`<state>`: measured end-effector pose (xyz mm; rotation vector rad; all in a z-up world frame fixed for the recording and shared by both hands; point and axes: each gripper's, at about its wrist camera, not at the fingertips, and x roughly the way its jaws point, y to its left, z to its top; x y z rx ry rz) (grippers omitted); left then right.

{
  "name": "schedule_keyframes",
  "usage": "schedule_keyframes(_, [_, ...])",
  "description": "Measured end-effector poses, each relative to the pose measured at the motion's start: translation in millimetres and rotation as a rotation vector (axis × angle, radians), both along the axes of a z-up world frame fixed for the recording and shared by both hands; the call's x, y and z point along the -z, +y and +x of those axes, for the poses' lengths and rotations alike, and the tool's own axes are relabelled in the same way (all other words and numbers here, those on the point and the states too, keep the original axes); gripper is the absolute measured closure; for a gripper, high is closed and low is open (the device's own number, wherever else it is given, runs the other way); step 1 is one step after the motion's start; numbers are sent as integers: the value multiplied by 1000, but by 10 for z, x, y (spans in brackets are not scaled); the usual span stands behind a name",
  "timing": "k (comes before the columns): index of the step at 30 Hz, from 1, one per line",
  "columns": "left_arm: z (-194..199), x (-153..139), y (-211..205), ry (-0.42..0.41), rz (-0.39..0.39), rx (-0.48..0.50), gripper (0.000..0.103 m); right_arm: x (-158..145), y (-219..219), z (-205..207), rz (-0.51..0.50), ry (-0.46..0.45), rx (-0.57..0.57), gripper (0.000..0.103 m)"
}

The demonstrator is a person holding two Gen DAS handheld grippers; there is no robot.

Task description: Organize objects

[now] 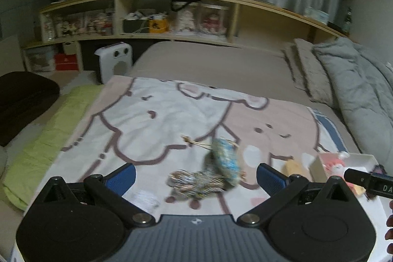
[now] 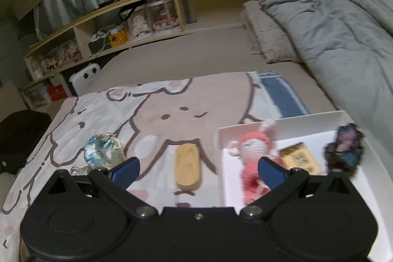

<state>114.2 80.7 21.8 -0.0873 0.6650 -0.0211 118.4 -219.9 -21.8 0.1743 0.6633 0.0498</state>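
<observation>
On a cartoon-print blanket [image 1: 157, 119] on the bed lie a blue-and-white patterned pouch [image 1: 224, 161] with a gold cord and a silvery woven piece [image 1: 194, 182] just before my open, empty left gripper [image 1: 196, 177]. In the right wrist view the pouch [image 2: 103, 151] sits at left and a tan wooden oval [image 2: 188, 170] lies between the fingers of my open, empty right gripper [image 2: 199, 171]. A white box [image 2: 353, 139] at right holds a pink crochet doll [image 2: 253, 151], a gold packet [image 2: 299, 158] and a dark purple-blue item [image 2: 343, 149].
A grey duvet [image 1: 358, 80] and a pillow [image 2: 267, 41] lie at the bed's right. A white heater [image 1: 114, 60] stands left of the bed. A wooden shelf [image 1: 172, 16] with figures runs along the back. A green cushion [image 1: 49, 136] and a dark cushion [image 1: 22, 100] lie at left.
</observation>
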Motion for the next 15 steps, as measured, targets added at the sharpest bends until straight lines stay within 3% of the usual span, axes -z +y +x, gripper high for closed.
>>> schedule_keyframes(5, [79,38,255,-8,25,-47,0,154,171,250,40,7,3,0])
schedule_keyframes(11, [172,128,506,21,40,-102,0,359,343,534,-54,-11,-36,0])
schedule_keyframes(15, [223,212,629,52,55,-119,2,501,329,754,-71,36,-22,4])
